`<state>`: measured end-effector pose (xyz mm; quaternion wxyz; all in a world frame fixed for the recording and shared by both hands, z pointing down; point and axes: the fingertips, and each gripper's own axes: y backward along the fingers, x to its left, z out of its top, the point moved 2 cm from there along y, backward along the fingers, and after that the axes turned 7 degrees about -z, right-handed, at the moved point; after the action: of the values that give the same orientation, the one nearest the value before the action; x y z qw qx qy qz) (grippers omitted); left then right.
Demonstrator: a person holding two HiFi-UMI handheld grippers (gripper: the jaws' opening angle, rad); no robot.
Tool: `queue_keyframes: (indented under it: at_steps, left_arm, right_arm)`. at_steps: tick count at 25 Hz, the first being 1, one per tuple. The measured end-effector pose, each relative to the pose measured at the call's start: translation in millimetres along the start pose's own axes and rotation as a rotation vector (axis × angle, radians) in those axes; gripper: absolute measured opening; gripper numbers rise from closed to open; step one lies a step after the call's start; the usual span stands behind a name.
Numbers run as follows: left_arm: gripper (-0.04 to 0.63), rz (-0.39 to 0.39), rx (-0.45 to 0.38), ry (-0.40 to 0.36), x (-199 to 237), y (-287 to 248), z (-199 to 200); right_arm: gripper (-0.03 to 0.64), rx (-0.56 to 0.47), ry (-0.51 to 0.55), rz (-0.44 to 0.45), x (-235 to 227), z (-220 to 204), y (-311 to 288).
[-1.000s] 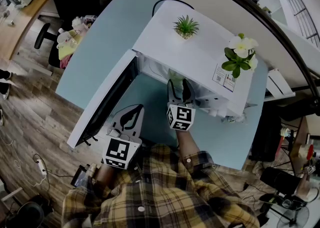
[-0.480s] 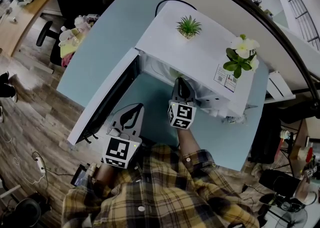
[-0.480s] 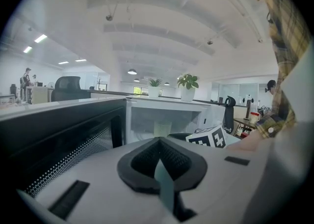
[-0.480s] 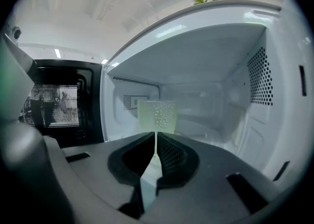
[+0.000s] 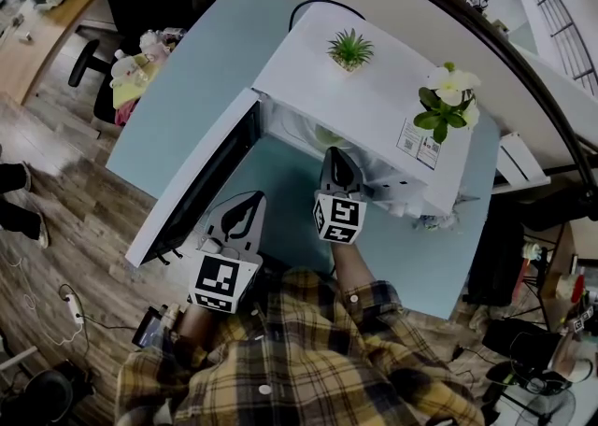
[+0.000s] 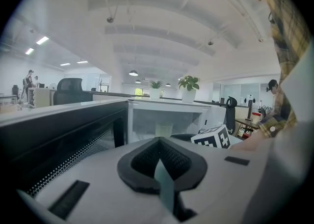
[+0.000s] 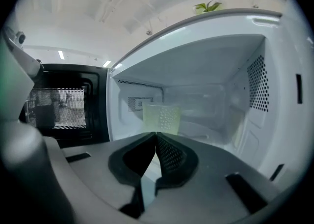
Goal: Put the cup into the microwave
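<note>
A pale green see-through cup (image 7: 161, 118) stands upright on the floor of the white microwave (image 5: 374, 97), whose door (image 5: 192, 186) hangs open to the left. My right gripper (image 7: 156, 134) is shut and empty just in front of the cup, at the mouth of the oven (image 5: 338, 155). The cup does not touch its tips. My left gripper (image 5: 245, 202) is shut too, held low beside the open door, with nothing in it. In the left gripper view the cup (image 6: 163, 129) shows faintly inside the oven, beyond that gripper's closed tips (image 6: 158, 142).
Two potted plants (image 5: 349, 49) (image 5: 447, 102) stand on top of the microwave. It rests on a light blue table (image 5: 196, 78). A black office chair (image 5: 140, 4) stands at the far left edge, and wood floor lies to the left.
The right gripper's jaws, open around the cup a second ago, have closed together in front of it. Both hands stayed where they were.
</note>
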<state>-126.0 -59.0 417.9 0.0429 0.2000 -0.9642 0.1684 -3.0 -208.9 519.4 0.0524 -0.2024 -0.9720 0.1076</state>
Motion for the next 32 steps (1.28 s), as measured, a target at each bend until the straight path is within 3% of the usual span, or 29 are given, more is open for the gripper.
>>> queue_keyframes:
  at_steps: [15, 25, 32]
  left_arm:
    - [-0.009, -0.019, -0.016, 0.005, -5, -12, 5]
    - [-0.009, -0.097, -0.036, -0.04, -31, -34, 17]
    - [-0.009, -0.139, -0.053, -0.067, -43, -46, 28]
  right_arm:
    - [0.006, -0.064, -0.06, 0.075, -9, 41, 58]
    - [0.006, -0.097, -0.074, 0.135, -31, 74, 113]
    - [0.005, -0.112, -0.081, 0.118, -60, 89, 148]
